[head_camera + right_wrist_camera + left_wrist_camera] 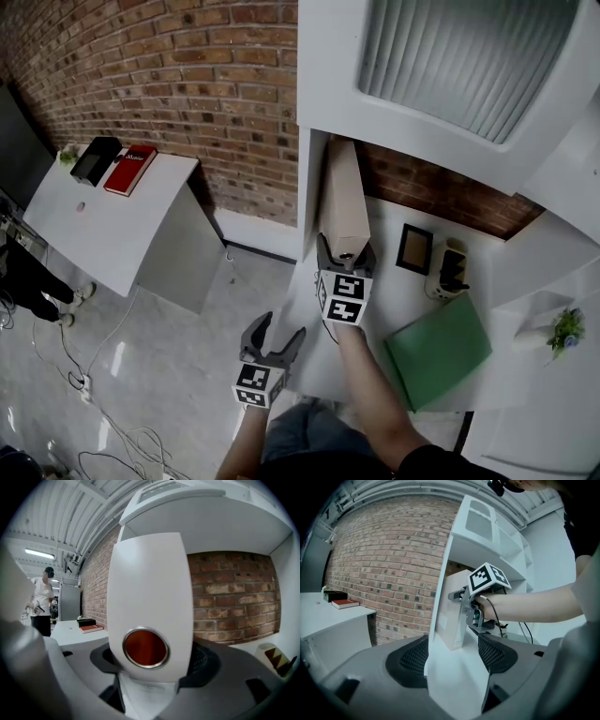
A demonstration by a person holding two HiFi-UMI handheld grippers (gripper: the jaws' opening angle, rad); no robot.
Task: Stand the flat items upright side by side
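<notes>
A tall pale binder (342, 202) stands upright at the left end of the white shelf (394, 305), against the side panel. My right gripper (344, 246) is at its spine. In the right gripper view that spine (150, 588), with a round metal finger hole, fills the gap of the right gripper (149, 665); the pads sit close on both sides without visibly pressing. A green folder (439, 349) lies flat on the shelf to the right. My left gripper (280, 328) hangs open and empty off the shelf's front left corner, facing the binder (452, 613).
A small dark picture frame (413, 248) and a beige object (448, 270) stand at the back of the shelf. A potted plant (565, 328) is at the far right. A white desk (112, 225) with a red book (130, 169) stands left. Cables (103, 412) lie on the floor.
</notes>
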